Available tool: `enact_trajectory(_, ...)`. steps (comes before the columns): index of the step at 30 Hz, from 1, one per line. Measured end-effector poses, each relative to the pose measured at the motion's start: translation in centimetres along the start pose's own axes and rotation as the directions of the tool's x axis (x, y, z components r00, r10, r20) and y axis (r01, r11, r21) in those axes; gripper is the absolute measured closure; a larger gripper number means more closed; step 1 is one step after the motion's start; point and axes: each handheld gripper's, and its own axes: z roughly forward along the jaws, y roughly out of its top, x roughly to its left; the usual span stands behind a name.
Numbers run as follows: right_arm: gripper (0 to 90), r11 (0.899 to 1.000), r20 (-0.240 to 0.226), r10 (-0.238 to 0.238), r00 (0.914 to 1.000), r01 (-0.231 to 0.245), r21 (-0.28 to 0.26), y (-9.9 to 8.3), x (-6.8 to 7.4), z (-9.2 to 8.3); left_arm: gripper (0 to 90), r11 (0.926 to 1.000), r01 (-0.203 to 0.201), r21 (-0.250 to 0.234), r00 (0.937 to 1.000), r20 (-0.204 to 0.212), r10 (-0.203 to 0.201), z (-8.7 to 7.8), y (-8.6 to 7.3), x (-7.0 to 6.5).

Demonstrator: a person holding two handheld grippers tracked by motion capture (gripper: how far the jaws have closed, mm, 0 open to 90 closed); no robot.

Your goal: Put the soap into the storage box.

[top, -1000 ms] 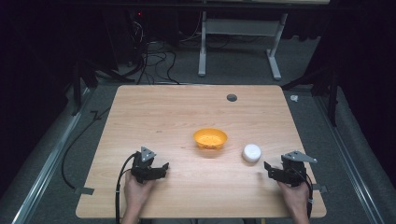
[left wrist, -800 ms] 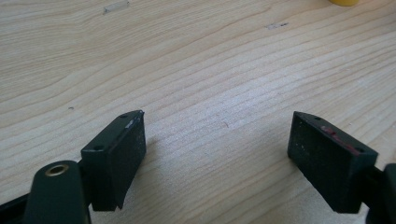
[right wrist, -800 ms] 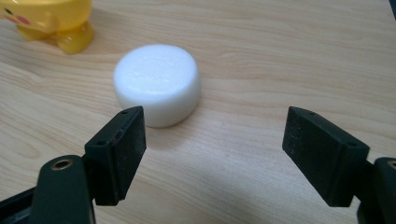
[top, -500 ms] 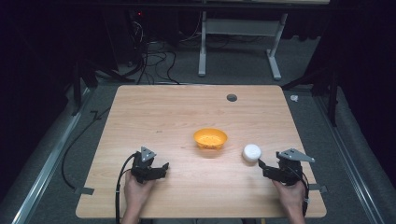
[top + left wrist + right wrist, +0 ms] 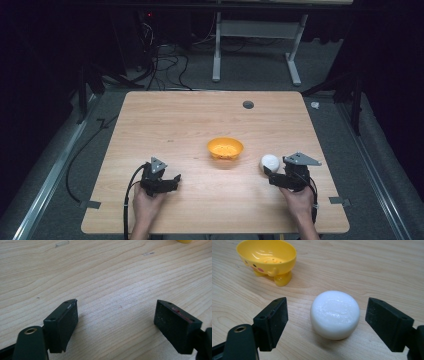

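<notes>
One white puck (image 5: 334, 314) between spread right tongs (image 5: 325, 323), one yellow bowl (image 5: 267, 260), left tongs (image 5: 117, 325) spread

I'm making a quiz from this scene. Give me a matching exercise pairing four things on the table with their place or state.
Column one:
1. yellow bowl
2. white puck
3. left claw
4. dark hole

Column two:
A. open over bare wood
B. near the table's far edge
C. between the right claw's open jaws
D. mid-table, standing on small feet

Pairs: 1-D, 2-C, 3-A, 4-B
</notes>
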Motion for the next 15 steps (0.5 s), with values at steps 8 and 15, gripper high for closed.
enact_trajectory(8,14.7,0.998,0.036,-0.033,0.9988,0.032,0.052,0.4,0.2,1.8,19.9,1.0000,-0.002,0.000,1.0000,0.001,0.002,0.0,0.0,0.0)
enact_trajectory(15,13.1,0.997,0.048,-0.018,0.9987,0.014,0.081,0.3,-0.3,3.3,19.9,1.0000,-0.002,0.000,1.0000,0.001,0.002,0.0,0.0,0.0)
